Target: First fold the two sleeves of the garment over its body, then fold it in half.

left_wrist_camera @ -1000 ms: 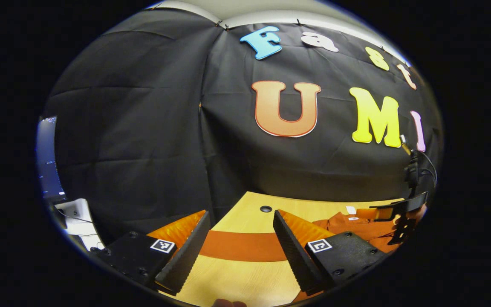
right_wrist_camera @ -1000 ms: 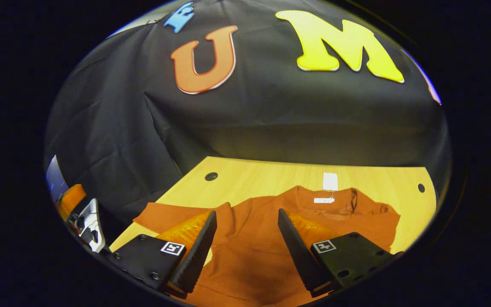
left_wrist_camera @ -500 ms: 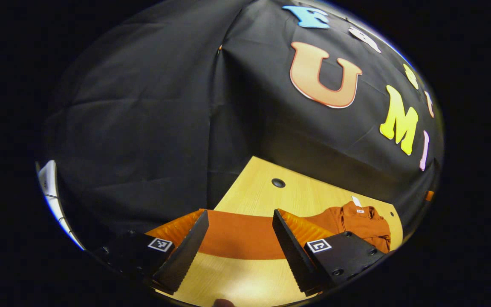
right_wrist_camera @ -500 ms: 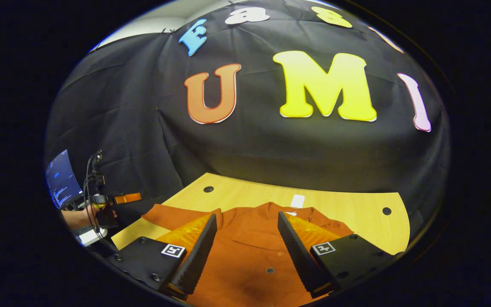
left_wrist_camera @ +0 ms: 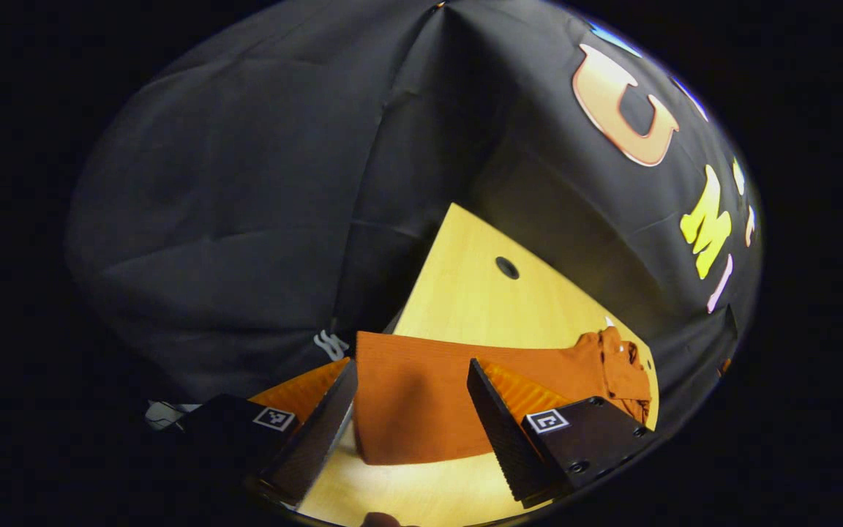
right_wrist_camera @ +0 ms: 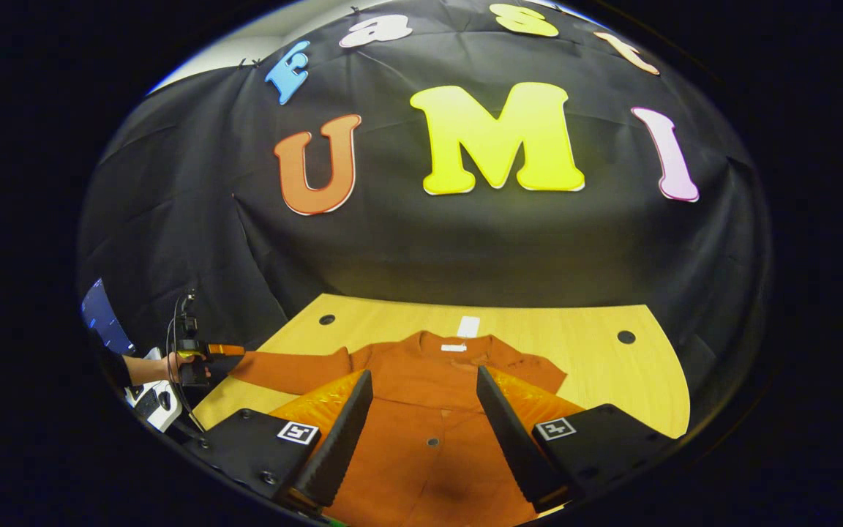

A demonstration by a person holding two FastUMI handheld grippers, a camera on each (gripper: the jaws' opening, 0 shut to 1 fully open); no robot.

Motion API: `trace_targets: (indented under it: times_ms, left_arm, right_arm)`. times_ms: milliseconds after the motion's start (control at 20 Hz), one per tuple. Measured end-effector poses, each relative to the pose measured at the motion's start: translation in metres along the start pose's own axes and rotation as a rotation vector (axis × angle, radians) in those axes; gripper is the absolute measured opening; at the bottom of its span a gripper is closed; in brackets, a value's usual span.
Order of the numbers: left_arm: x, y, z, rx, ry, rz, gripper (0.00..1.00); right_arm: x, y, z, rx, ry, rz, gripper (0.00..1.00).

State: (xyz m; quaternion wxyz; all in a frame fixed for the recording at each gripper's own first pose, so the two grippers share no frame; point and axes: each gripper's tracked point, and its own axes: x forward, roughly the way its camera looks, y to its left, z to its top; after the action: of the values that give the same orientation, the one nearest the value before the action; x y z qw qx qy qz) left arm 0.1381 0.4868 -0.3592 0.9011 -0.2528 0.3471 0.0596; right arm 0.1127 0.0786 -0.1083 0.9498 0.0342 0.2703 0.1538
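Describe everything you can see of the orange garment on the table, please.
The garment is a rust-orange shirt of soft, matte cloth, lying flat and face up on the wooden table. It has a collar at the far end with a white tag beside it, and small buttons down the front. One sleeve is spread out sideways toward the table edge, not yet folded. The left gripper hovers at that sleeve's cuff, jaws open; the right gripper hangs open over the body.

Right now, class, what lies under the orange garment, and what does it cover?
The garment lies spread on the wooden table, left sleeve stretched toward the table's edge. A white tag rests on bare wood beyond the collar. The tabletop beneath the cloth is covered.
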Motion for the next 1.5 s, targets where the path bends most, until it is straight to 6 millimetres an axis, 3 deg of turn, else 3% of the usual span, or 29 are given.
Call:
trace_targets:
  times_ms: [100, 200, 400, 500, 550, 600, 800, 900, 950, 1000, 1150, 1350, 1500]
  left_arm:
    - [0.007, 0.006, -0.008, -0.059, 0.061, -0.019, 0.99]
    - [0.013, 0.004, -0.015, -0.111, 0.088, -0.044, 0.99]
    - [0.024, 0.007, -0.032, -0.113, 0.155, -0.036, 0.99]
    - [0.026, 0.003, -0.029, -0.102, 0.148, -0.029, 0.99]
    - [0.027, 0.002, -0.028, -0.088, 0.154, -0.023, 0.95]
    - [0.026, 0.002, -0.028, -0.074, 0.155, -0.010, 0.82]
    - [0.018, 0.006, -0.025, -0.034, 0.156, 0.051, 0.76]
    - [0.015, 0.012, -0.020, -0.014, 0.145, 0.085, 0.54]
    - [0.012, 0.014, -0.017, -0.005, 0.137, 0.104, 0.50]
    - [0.010, 0.018, -0.014, 0.006, 0.128, 0.129, 0.34]
    - [0.005, 0.019, -0.011, 0.019, 0.120, 0.174, 0.04]
    - [0.000, -0.027, -0.009, 0.024, 0.120, 0.072, 0.03]
    - [-0.012, -0.067, 0.005, 0.035, 0.080, 0.013, 0.03]
  right_arm:
    - [-0.005, -0.009, -0.009, 0.005, 0.020, -0.024, 0.87]
    - [-0.005, -0.015, -0.016, 0.012, 0.036, -0.037, 0.92]
    - [-0.003, -0.021, -0.024, 0.079, 0.059, -0.046, 0.87]
    - [-0.004, -0.025, -0.025, 0.094, 0.061, -0.053, 0.92]
    - [-0.004, -0.026, -0.025, 0.096, 0.062, -0.055, 0.92]
    - [-0.003, -0.028, -0.028, 0.102, 0.067, -0.059, 0.92]
    - [-0.002, -0.036, -0.039, 0.187, 0.094, -0.072, 0.87]
    - [-0.003, -0.043, -0.042, 0.205, 0.097, -0.083, 0.92]
    - [-0.006, -0.047, -0.043, 0.210, 0.099, -0.089, 0.92]
    - [-0.009, -0.049, -0.044, 0.217, 0.099, -0.093, 0.92]
    - [-0.010, -0.055, -0.047, 0.232, 0.100, -0.098, 0.92]
    - [-0.014, -0.052, -0.046, 0.229, 0.088, -0.079, 0.92]
    - [-0.020, -0.044, -0.040, 0.184, 0.065, -0.045, 0.92]
